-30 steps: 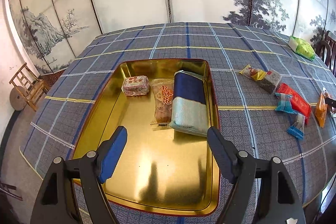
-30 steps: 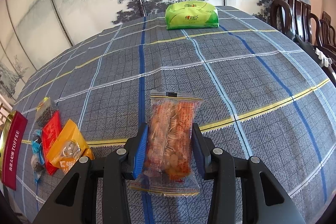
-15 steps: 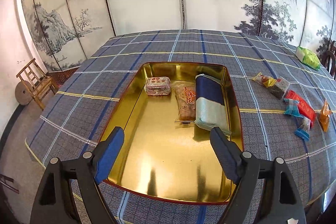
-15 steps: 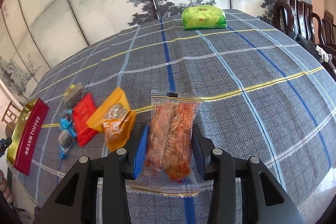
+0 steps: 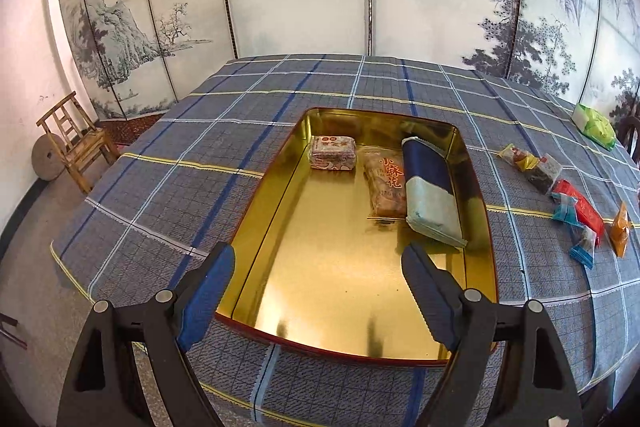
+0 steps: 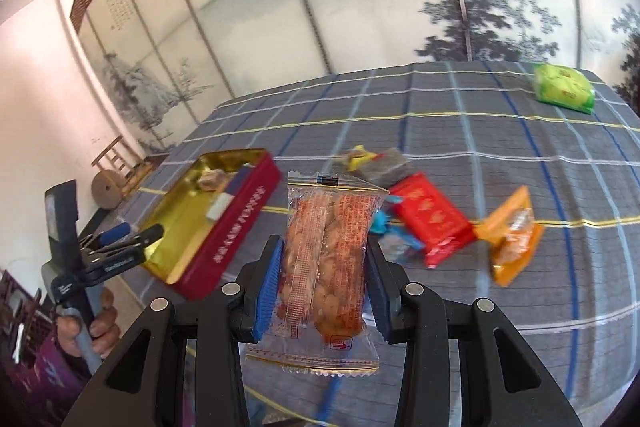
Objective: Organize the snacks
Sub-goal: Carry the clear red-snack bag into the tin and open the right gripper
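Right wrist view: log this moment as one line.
right gripper: shut on peanut packet | tin: three snacks inside | left gripper: open, empty

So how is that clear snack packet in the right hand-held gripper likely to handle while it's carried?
The clear snack packet looks light and fairly floppy: its sealed ends stick out unsupported beyond the right hand-held gripper. The glossy film could slip, though the pads press its sides firmly. The lumpy contents seem brittle, so hard squeezing may crush them.

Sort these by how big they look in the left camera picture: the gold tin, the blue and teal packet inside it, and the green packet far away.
1. gold tin
2. blue and teal packet
3. green packet, though it lies farther off, which shrinks it.
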`<state>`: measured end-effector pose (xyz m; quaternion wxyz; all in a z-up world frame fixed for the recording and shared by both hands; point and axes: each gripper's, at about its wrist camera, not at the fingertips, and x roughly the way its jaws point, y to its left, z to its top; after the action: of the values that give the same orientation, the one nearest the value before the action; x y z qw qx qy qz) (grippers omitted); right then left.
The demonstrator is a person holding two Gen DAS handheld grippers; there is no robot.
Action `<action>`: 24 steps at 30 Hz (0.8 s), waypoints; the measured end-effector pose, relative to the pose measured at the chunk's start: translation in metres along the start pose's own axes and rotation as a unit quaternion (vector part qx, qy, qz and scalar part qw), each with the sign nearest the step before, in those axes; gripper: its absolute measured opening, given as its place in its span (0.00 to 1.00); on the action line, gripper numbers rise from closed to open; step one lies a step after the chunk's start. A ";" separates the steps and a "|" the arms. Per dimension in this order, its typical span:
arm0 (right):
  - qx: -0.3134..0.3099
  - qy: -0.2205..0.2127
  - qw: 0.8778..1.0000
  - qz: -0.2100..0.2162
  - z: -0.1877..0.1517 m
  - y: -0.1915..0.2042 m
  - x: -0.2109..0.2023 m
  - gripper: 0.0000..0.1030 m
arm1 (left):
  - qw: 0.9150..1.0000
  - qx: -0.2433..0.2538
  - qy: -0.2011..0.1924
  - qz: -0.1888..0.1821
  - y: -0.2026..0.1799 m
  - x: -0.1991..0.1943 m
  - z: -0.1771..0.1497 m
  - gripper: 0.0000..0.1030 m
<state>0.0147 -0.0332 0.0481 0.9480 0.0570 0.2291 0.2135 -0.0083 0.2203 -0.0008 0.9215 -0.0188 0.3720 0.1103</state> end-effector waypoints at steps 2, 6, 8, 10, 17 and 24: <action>-0.016 0.018 0.999 0.029 0.002 0.028 0.019 0.40 | 1.000 -0.008 -0.001 0.003 0.008 -0.002 -0.001 0.80; -0.048 0.050 0.995 0.075 0.008 0.080 0.056 0.40 | 1.000 -0.028 -0.003 0.008 0.027 -0.007 0.000 0.80; -0.061 0.066 0.991 0.097 0.012 0.104 0.071 0.40 | 0.999 -0.035 -0.007 0.018 0.037 -0.010 0.001 0.81; -0.072 0.079 0.988 0.114 0.015 0.124 0.088 0.40 | 0.999 -0.039 -0.008 0.030 0.046 -0.011 0.001 0.83; -0.088 0.140 0.977 0.132 0.019 0.169 0.155 0.40 | 0.998 -0.052 -0.009 0.042 0.070 -0.016 -0.004 0.84; -0.095 0.173 0.974 0.116 0.015 0.189 0.201 0.40 | 0.997 -0.054 -0.009 0.047 0.081 -0.014 -0.006 0.86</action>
<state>0.1114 0.2238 0.0182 0.8641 -0.0452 0.3598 0.3490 -0.0399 0.2955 0.0082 0.9161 -0.0498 0.3579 0.1737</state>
